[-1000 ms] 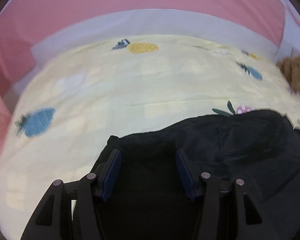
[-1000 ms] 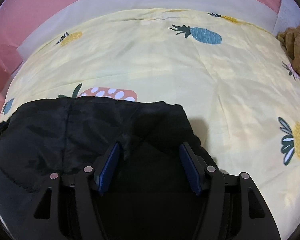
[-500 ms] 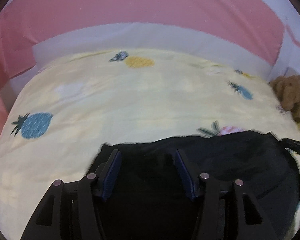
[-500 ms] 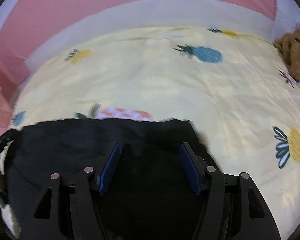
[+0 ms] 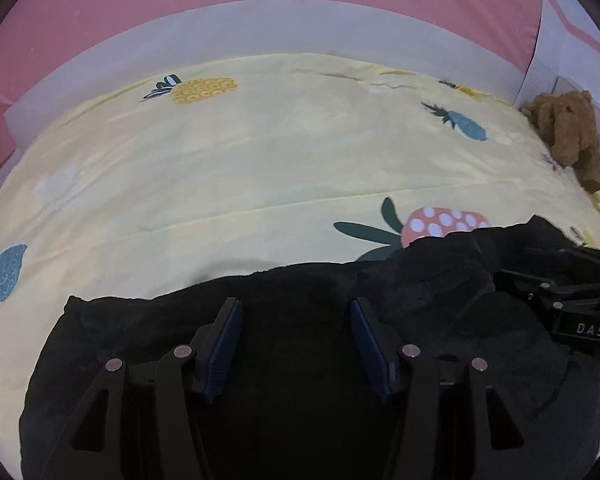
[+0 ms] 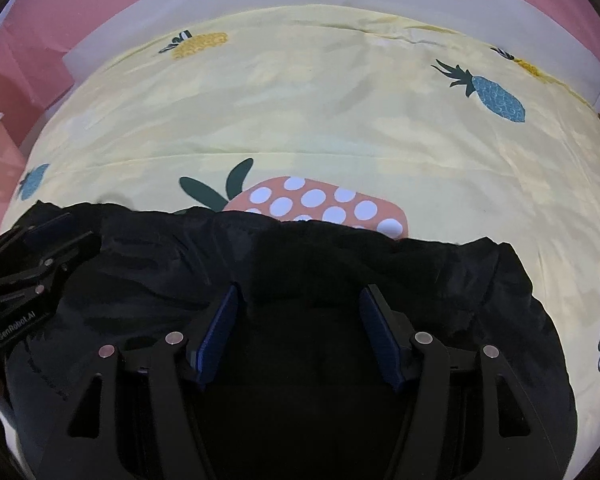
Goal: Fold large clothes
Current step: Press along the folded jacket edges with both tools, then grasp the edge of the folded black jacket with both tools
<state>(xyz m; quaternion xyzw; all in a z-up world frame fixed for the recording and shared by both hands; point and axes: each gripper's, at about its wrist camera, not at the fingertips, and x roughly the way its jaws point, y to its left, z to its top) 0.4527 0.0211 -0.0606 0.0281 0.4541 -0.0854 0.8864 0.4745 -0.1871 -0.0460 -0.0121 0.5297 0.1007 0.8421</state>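
Where cloth bunches: black garment (image 5: 440,292) rumpled, matte | yellow bedsheet (image 5: 260,168) smooth

— What do your tools look like?
— My left gripper (image 5: 296,344) and right gripper (image 6: 302,334) are matte black frames with triangular cut-outs and silver rivets. The fingers (image 5: 224,346) wear ribbed dark-blue pads.
— Any markings?
— White lettering: "DAS" on the right one, "GenRobot.AI" on the left.
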